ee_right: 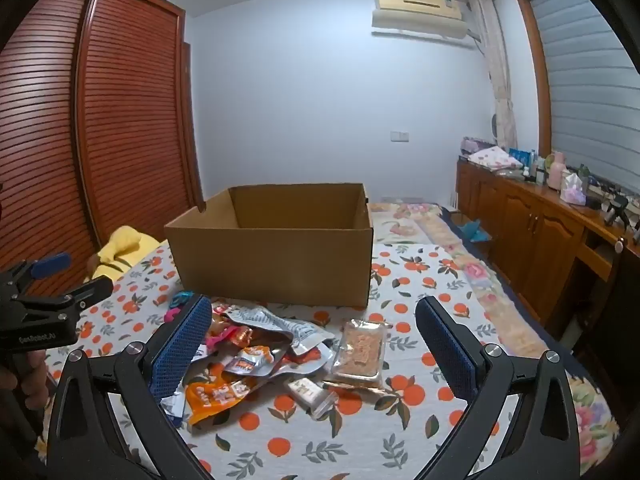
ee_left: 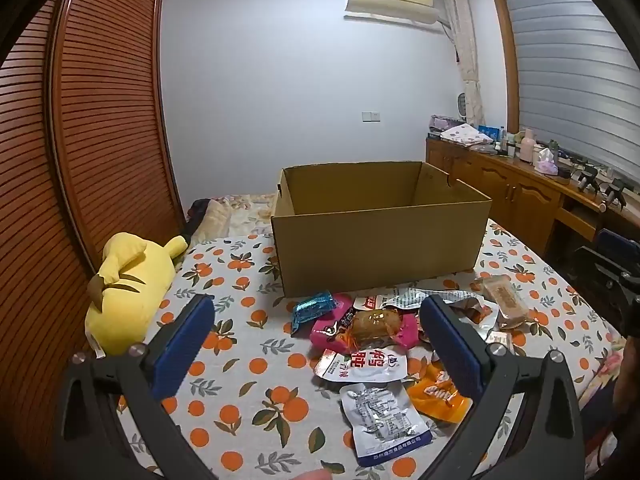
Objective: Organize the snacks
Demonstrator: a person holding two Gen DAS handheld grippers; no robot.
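An open, empty cardboard box [ee_left: 380, 236] stands on the bed; it also shows in the right wrist view [ee_right: 276, 256]. A pile of snack packets lies in front of it: a blue packet [ee_left: 312, 307], a pink packet [ee_left: 332, 330], a white and red packet [ee_left: 362, 365], a silver packet [ee_left: 384, 416], an orange packet [ee_left: 436, 392] and a clear-wrapped cake [ee_right: 360, 350]. My left gripper [ee_left: 316, 340] is open and empty above the pile. My right gripper [ee_right: 314, 344] is open and empty above the pile's right side. The left gripper also shows at the left of the right wrist view [ee_right: 60, 280].
A yellow plush toy [ee_left: 128, 288] lies at the bed's left edge beside a slatted wooden wardrobe [ee_left: 100, 120]. A wooden cabinet [ee_right: 540, 232] with bottles and clutter runs along the right. The orange-print bedsheet [ee_right: 300, 440] covers the bed.
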